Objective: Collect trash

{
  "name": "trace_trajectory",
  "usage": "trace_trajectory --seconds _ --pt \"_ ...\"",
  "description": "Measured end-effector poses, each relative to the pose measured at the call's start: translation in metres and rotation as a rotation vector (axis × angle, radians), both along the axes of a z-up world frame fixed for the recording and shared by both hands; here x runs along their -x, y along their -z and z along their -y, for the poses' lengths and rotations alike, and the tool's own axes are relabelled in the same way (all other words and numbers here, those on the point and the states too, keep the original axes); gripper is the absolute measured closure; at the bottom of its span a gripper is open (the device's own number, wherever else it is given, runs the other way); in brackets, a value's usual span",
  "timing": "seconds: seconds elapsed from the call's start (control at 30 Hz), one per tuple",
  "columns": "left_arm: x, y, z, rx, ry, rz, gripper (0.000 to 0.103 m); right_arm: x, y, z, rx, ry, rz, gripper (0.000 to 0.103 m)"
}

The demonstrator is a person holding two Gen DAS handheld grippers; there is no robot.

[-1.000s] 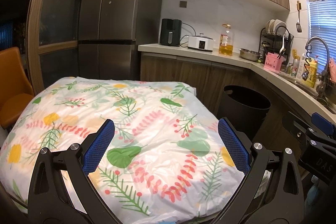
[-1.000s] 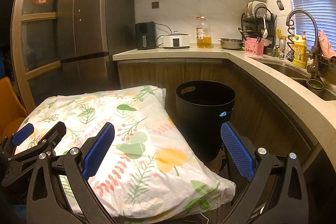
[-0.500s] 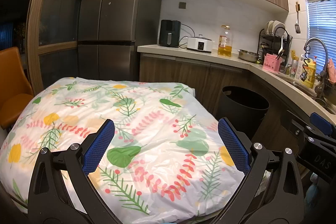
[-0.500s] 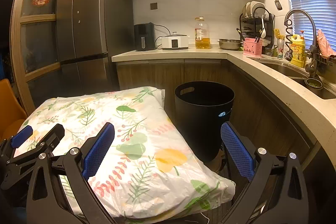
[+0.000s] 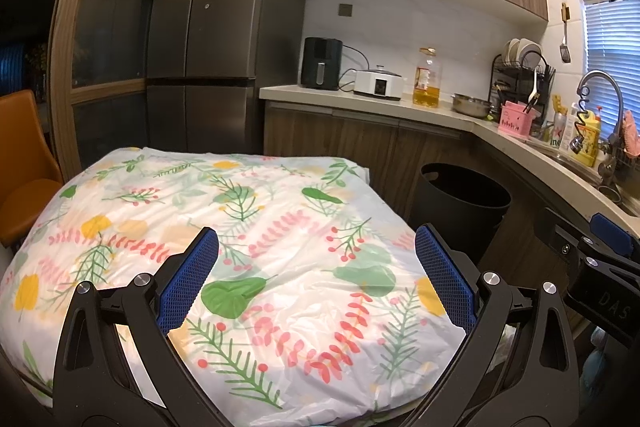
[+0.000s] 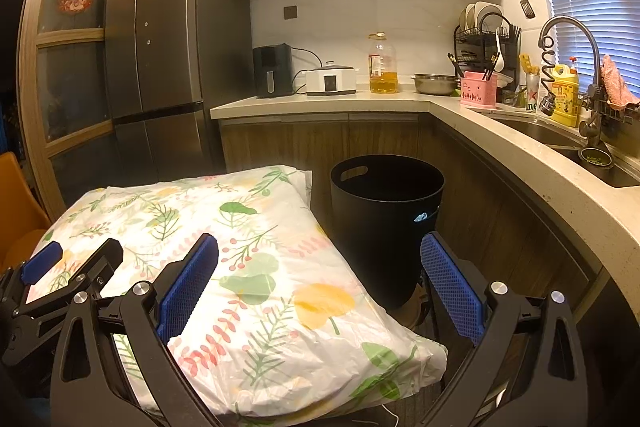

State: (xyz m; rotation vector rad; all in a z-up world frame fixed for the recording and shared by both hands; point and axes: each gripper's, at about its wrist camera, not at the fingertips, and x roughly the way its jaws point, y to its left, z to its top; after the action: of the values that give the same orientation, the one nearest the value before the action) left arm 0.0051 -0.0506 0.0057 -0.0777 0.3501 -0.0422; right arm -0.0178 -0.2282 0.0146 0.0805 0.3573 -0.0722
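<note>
Black and wide-mouthed, the trash bin (image 6: 386, 223) stands on the floor in the corner of the kitchen, just beside the right edge of the tabletop (image 5: 240, 227) and in front of the wooden lower cabinets (image 6: 320, 143). A white plastic cloth printed with leaves, berries and yellow spots covers the tabletop, and no loose trash shows on it in either view. The left claw (image 5: 316, 277) hovers over the near part of that cloth with its blue-padded fingers (image 5: 188, 279) spread wide and nothing between them. The right claw (image 6: 320, 285) is likewise spread wide and empty, held over the near right corner of the tabletop, with the bin showing between its fingers farther off. Each claw appears at the edge of the other's view, so the two are near one another, side by side. Behind the tabletop stands a dark steel fridge (image 5: 224, 39). Along the stone counter (image 6: 400, 103) sit a black appliance, possibly an air fryer (image 6: 273, 70), a white cooker (image 6: 331, 79), an oil bottle (image 6: 383, 65), a metal bowl (image 6: 435, 83) and a pink holder (image 6: 478, 91), with a sink tap (image 6: 568, 39) farther right. An orange chair (image 5: 24, 167) stands at the left.
</note>
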Motion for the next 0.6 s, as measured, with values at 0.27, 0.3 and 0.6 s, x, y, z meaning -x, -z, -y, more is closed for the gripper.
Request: trace_trajectory --seconds 0.27,0.3,0.6 --pt "-0.0006 0.0004 0.0005 0.0 0.002 0.0 0.006 0.0007 -0.0007 0.0026 -0.003 0.001 0.003 0.006" --pt "-0.0006 0.0003 0.0006 0.0 0.0 0.0 0.006 0.0008 -0.001 0.0024 -0.003 0.002 0.002 0.006" --pt "-0.0004 0.0004 0.0006 0.0 0.002 0.0 0.006 0.0022 -0.0026 0.0038 -0.005 0.006 0.009 0.006"
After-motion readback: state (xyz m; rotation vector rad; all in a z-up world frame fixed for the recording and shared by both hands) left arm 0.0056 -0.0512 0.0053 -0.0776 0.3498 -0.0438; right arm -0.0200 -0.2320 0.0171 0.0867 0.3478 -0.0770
